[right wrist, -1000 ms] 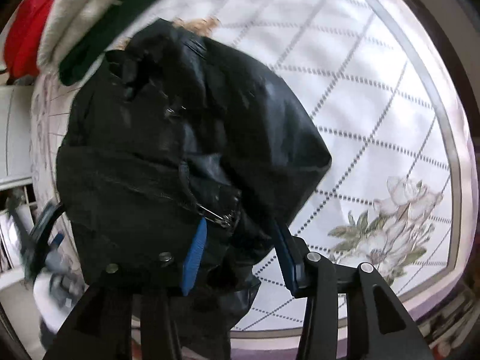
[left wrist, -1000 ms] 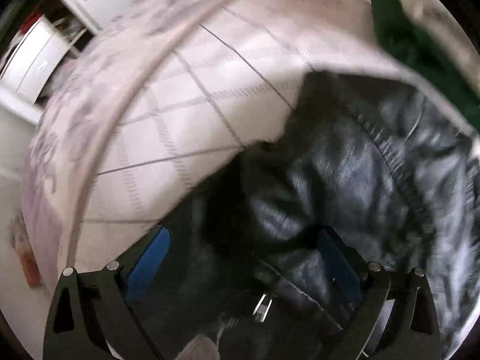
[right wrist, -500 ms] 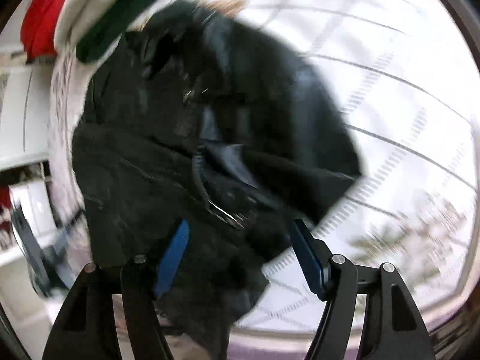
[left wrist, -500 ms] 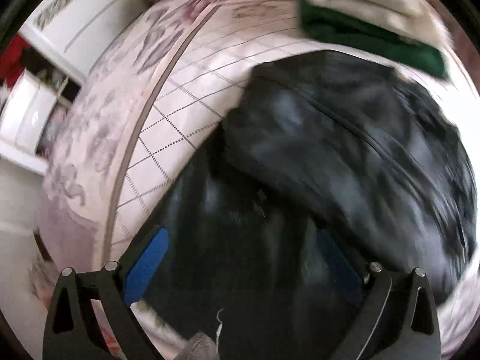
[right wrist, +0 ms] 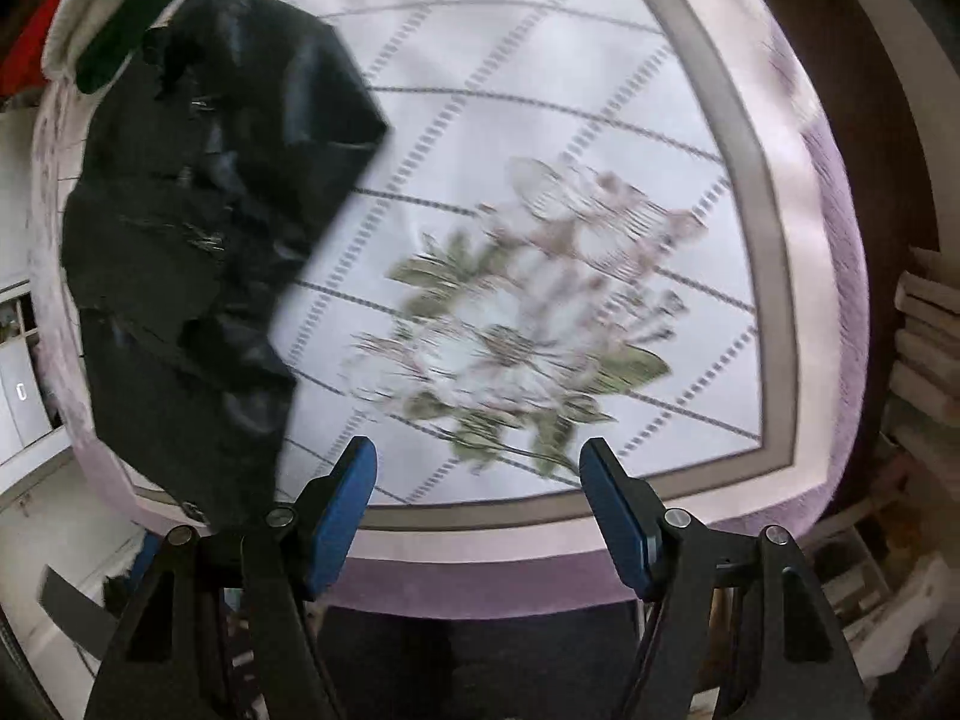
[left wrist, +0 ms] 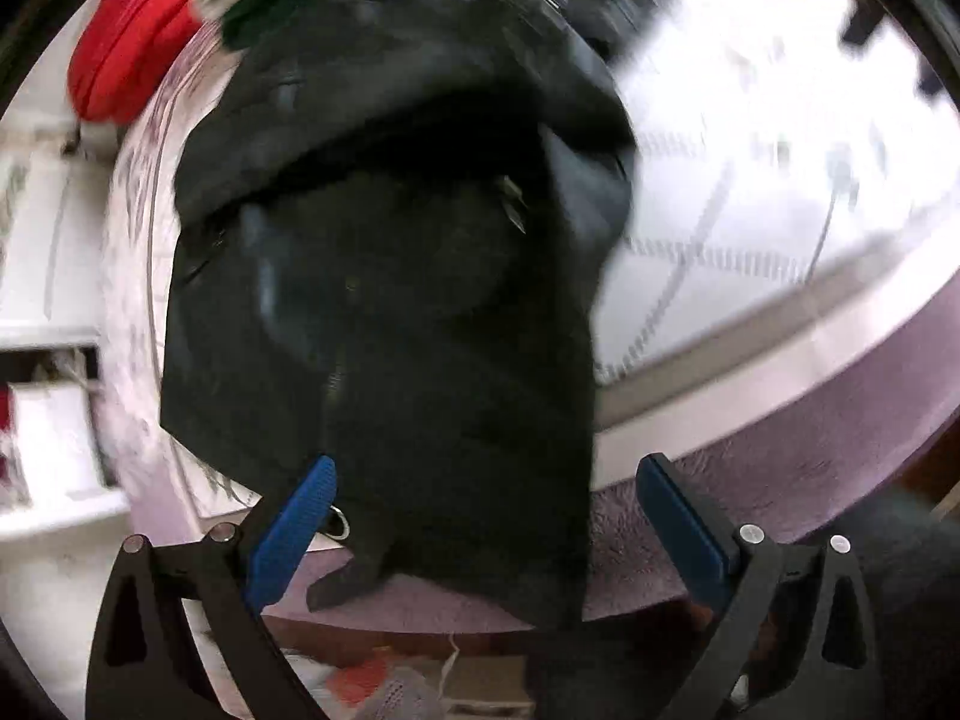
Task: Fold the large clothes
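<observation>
The black leather-look jacket with metal zips is lying bunched on the bed's white quilted cover with grey dashed lattice lines and a printed flower spray, its lower hem hanging over the cover's mauve plush border at the near edge. In the left wrist view the jacket is filling the frame from 12 o'clock down to 6 o'clock; in the right wrist view it is sitting at 9 to 10 o'clock, well clear of the flower print at centre. The left hand-held gripper is standing wide, blue pads apart; the jacket hem is showing between the fingers, but the view is blurred and neither pad is visibly pressing on it, so no grip is recorded. A small metal ring is showing just beside the left pad. The right hand-held gripper is standing wide too, its jaws having just been opening, with nothing between them, only bare cover beneath. A red bundle of cloth is lying at 10 o'clock in the left view, and a folded dark green and cream garment is touching the jacket's far end at 11 o'clock in the right view. White cabinet fronts are running along 9 o'clock beyond the bed.
</observation>
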Demonstrator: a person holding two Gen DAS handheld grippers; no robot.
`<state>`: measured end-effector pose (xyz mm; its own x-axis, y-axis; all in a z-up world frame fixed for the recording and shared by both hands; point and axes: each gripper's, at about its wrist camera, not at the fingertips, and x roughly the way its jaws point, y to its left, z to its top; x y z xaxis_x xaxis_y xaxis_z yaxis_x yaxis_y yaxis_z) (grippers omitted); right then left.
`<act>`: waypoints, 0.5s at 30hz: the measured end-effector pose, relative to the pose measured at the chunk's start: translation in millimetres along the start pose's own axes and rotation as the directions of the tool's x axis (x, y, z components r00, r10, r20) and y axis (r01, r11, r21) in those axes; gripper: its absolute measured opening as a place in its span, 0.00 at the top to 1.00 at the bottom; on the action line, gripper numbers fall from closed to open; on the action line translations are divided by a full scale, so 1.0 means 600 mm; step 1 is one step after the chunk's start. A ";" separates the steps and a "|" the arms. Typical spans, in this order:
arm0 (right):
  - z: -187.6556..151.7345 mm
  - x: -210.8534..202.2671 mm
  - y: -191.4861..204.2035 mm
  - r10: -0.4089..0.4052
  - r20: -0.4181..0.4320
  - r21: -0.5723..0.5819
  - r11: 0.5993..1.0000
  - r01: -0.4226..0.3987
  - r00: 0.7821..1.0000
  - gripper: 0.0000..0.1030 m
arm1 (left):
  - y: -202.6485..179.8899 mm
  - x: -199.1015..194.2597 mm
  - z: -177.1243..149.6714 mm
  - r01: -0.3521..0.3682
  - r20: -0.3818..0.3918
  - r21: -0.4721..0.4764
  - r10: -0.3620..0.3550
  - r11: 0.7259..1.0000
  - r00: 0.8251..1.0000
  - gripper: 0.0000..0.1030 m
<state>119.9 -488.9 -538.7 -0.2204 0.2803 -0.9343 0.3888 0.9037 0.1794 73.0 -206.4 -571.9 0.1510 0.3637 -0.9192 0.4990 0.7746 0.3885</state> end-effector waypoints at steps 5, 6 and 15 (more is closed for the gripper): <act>0.007 0.012 -0.017 -0.017 0.005 0.000 1.000 0.017 1.000 0.30 | -0.035 0.062 0.011 -0.147 -0.033 0.065 0.149 0.987 0.988 0.00; 0.008 0.015 -0.017 -0.015 0.005 -0.008 1.000 0.015 1.000 0.30 | -0.036 0.067 0.013 -0.162 -0.022 0.064 0.164 0.985 0.986 0.00; 0.027 0.040 0.000 0.014 0.021 -0.017 1.000 -0.014 1.000 0.30 | -0.016 0.045 0.008 -0.260 0.028 0.059 0.259 0.964 0.966 0.22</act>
<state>129.1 -487.2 -566.3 -0.1960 0.2862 -0.9379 0.3770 0.9049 0.1974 76.3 -206.3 -601.0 0.2985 0.5374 -0.7887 0.4924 0.6212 0.6096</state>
